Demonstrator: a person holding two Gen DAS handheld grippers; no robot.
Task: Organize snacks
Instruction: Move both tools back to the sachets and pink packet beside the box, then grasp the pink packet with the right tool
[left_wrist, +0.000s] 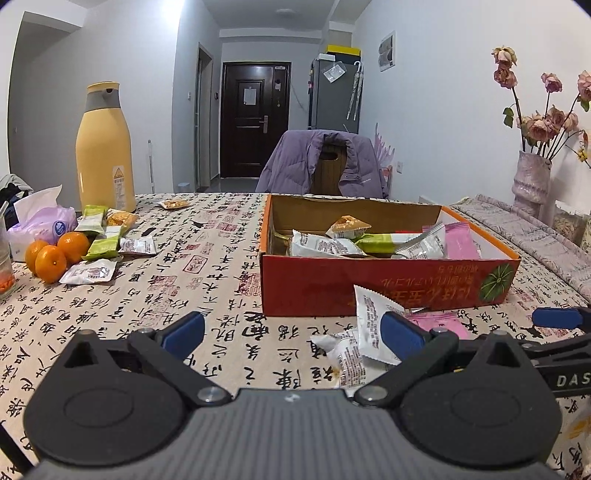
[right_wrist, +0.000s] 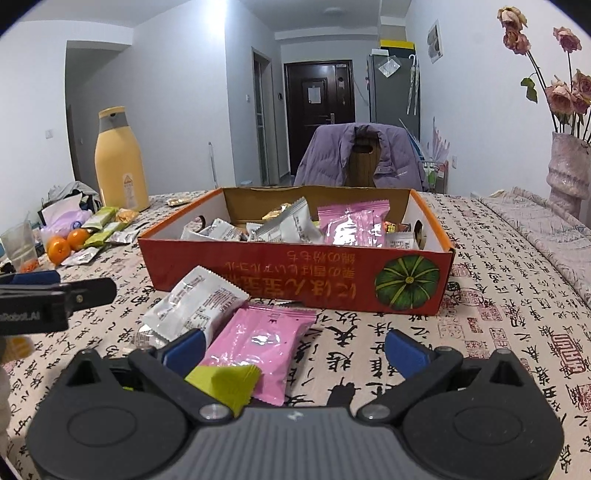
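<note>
A red cardboard box (left_wrist: 388, 284) (right_wrist: 295, 275) holding several snack packets stands on the table ahead of both grippers. My left gripper (left_wrist: 291, 332) is open, low over the cloth, with a white packet (left_wrist: 373, 325) leaning against its right finger. My right gripper (right_wrist: 295, 349) is open too; a pink packet (right_wrist: 258, 347) lies between its fingers, a green packet (right_wrist: 225, 384) sits at its base, and a white packet (right_wrist: 195, 306) lies just left. More loose packets (left_wrist: 103, 236) lie far left.
Three oranges (left_wrist: 51, 254), a tissue pack (left_wrist: 40, 221) and a tall yellow flask (left_wrist: 105, 147) stand at the table's left. A vase of dried roses (left_wrist: 532, 184) is at the right. A chair with a purple jacket (left_wrist: 321, 162) is behind the box.
</note>
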